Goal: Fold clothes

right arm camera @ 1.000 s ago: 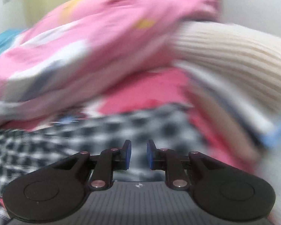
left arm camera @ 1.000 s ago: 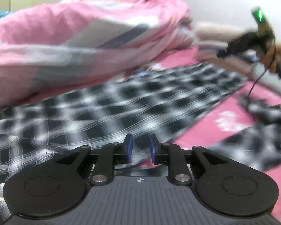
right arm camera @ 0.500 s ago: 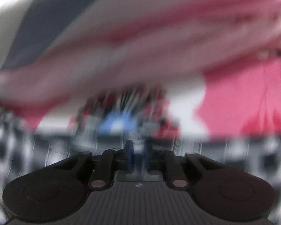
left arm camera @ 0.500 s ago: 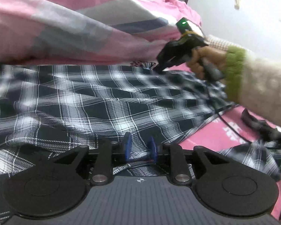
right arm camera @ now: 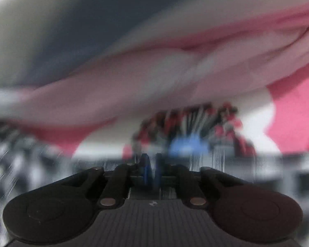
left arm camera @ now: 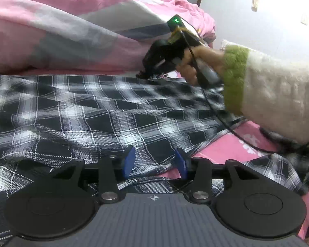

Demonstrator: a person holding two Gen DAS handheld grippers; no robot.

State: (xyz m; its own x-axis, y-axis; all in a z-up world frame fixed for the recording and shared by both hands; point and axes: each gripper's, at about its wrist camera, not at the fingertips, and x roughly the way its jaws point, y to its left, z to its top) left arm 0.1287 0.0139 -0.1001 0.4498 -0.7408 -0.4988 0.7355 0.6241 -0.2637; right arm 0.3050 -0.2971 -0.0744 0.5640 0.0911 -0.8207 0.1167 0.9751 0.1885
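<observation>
Pink bedsheet (left arm camera: 226,150) under plaid shirt (left arm camera: 92,111), spread ahead of left gripper (left arm camera: 154,160); jaws just opened, parted w/ cloth between, pads not pressing. Right gripper (right arm camera: 151,170) closed at shirt's far edge; grip unclear, blurred.

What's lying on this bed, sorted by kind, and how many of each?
Black-and-white plaid shirt: 1
Pink quilt with grey and white patches: 1
Pink bedsheet: 1
Total: 3

Pink bed (left arm camera: 226,150): plaid shirt (left arm camera: 113,111), pink quilt (left arm camera: 61,30).
</observation>
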